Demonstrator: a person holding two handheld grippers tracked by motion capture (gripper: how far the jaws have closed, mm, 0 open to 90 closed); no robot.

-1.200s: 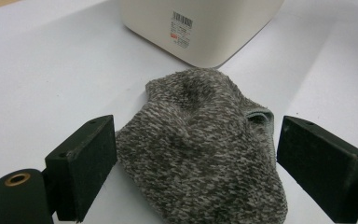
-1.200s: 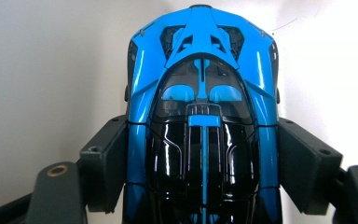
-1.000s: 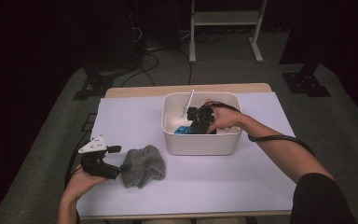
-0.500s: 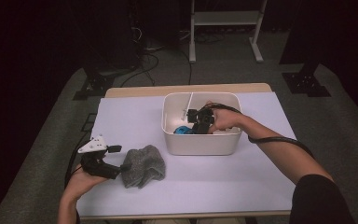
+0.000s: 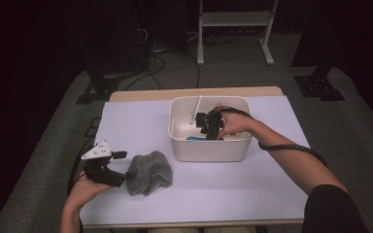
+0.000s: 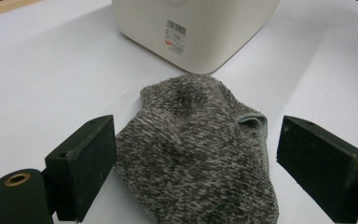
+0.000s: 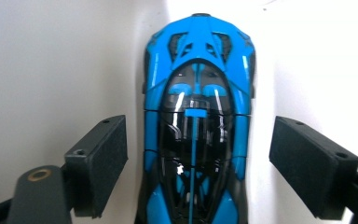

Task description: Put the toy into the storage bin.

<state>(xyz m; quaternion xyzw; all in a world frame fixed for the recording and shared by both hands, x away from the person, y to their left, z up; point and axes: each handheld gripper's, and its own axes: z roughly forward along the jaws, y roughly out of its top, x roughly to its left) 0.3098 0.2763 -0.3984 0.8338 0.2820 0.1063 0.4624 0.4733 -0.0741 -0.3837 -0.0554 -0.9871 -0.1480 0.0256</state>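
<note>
Lower left of the high view: we hold the left tool (image 5: 119, 167) with jaws apart, straddling the grey knitted sock (image 5: 148, 173) on the worktop (image 5: 141, 126) without gripping it. Centre frame: our right tool (image 5: 208, 124) reaches into the white bin (image 5: 209, 149), jaws apart either side of the blue toy car (image 7: 196, 121). To grasp it well, we judge, centre the jaws on the car's flanks, then close squarely.
</note>
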